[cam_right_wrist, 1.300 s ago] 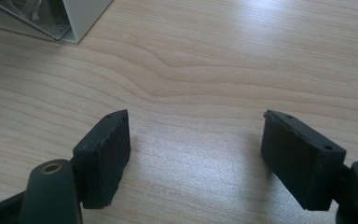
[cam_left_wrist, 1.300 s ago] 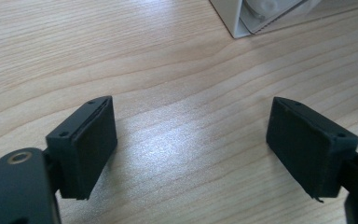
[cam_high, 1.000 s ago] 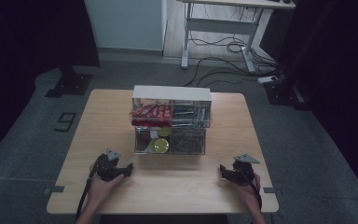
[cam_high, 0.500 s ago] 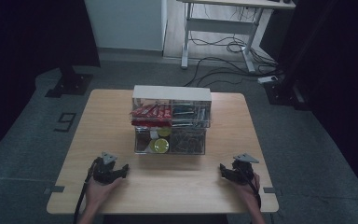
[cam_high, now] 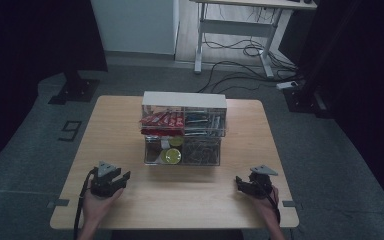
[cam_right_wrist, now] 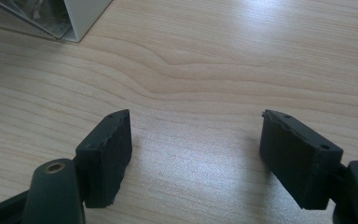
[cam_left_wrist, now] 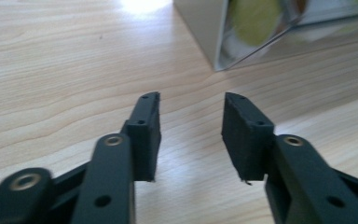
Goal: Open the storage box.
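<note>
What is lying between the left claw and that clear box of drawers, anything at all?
Nothing visible. The left gripper, its jaws just closing with nothing between them, faces bare table up to the corner of the clear drawer box. From the high view the same stretch of wood lies open between the gripper and the box.

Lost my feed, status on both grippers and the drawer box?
Left gripper jaws just closing, nothing between. Right gripper open, empty. Drawer box untouched. Path clear.

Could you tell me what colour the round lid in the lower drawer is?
Yellow-green; the round lid shows best in the high view.
</note>
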Available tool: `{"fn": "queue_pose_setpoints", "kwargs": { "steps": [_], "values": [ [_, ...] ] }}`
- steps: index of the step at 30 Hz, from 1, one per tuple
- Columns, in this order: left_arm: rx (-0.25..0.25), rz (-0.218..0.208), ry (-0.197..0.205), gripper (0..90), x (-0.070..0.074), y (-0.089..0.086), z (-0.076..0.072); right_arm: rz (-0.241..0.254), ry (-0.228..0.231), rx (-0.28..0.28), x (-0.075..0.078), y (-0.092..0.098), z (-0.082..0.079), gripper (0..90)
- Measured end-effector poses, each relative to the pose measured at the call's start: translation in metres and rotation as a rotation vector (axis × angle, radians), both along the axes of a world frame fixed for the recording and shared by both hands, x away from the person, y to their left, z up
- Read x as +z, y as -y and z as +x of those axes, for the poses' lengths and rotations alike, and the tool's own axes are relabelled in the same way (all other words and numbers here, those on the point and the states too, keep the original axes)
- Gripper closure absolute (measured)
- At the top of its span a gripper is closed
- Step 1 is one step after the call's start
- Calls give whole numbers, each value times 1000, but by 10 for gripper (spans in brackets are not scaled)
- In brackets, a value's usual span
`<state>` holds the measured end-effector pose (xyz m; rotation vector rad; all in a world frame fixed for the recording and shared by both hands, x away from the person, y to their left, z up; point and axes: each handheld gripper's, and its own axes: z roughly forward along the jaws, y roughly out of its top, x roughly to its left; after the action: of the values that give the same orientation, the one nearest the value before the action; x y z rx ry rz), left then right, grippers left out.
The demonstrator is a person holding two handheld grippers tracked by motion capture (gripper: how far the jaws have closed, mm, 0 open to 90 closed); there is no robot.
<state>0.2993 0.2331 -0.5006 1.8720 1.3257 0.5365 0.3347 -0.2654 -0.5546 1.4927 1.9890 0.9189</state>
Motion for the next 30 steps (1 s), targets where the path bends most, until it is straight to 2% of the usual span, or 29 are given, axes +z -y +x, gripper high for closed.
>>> {"fn": "queue_pose_setpoints", "kwargs": {
  "steps": [4, 5, 6, 8, 13, 14, 20, 30],
  "values": [
    [-10, -15, 20, 667, 11, 2, -2, -1, 2, 4, 0, 0, 1, 253],
    [-13, -23, 28, 667, 15, 2, -3, -1, 2, 4, 0, 0, 1, 253],
    [-20, -45, 40, 708, 20, 0, -6, -1, 2, 5, 0, 0, 1, 253],
    [-25, -53, 44, 746, 23, 0, -7, 0, 1, 4, 0, 0, 1, 253],
    [-61, -76, 56, 833, 36, -1, -12, -1, 1, -2, 0, -1, 2, 254],
    [-79, -82, 61, 845, 42, 0, -12, -1, 1, -2, 0, -1, 2, 254],
    [-135, -107, 62, 880, 55, 7, -8, -2, 2, -7, 0, -2, 3, 255],
    [-176, -123, 77, 900, 72, 15, -5, -1, 2, -8, 0, -2, 3, 255]
  ]
}}
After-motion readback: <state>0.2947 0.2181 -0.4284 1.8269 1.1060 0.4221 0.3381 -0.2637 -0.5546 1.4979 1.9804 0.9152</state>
